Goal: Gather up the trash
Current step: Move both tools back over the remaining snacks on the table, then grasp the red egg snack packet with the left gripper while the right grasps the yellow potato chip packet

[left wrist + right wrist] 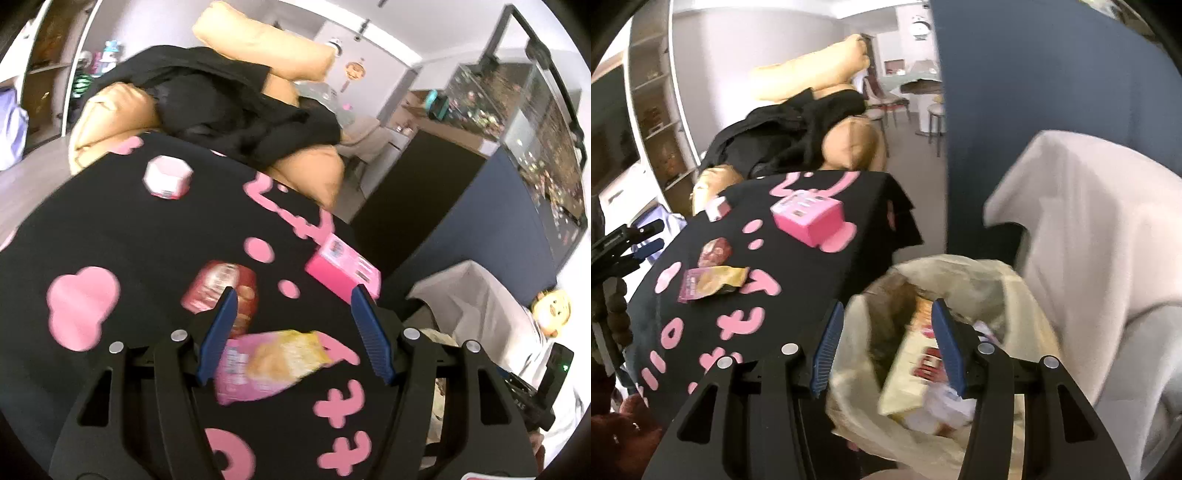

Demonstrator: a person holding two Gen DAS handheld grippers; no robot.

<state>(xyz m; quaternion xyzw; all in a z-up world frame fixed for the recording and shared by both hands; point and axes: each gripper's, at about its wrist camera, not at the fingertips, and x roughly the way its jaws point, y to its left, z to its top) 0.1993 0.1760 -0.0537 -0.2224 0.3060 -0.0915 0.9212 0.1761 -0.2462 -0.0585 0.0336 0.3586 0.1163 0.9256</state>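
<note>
Pink-and-yellow snack wrapper (273, 363) lies flat on the black cloth with pink shapes (110, 229), between the blue fingers of the left gripper (291, 336), near the camera. Judged light, thin, crinkly film: it will slide on cloth and fold under pressure. Best hold is probably a raised edge or the crumpled yellow end, pinched low; a flat top-down squeeze may skate off it.

Just beyond, a red foil pouch (221, 288), partly behind the left finger; same soft, slippery handling expected. Toward the cloth's right edge, a pink carton (341, 271): stiff, light, takes a grip across its narrow faces. Far side, a small white-and-pink tub (168, 177), rigid; motion blur leaves its lid unclear.

Left gripper: jaws wide apart, holding nothing.

Right gripper (884, 347): jaws apart, poised over the trash bag (1015, 288) beside the table. A cream-and-red box (916, 373) sits in the bag below; it appears loose, not clamped.

Behind the bag, a white draped sheet (1089, 229).
</note>
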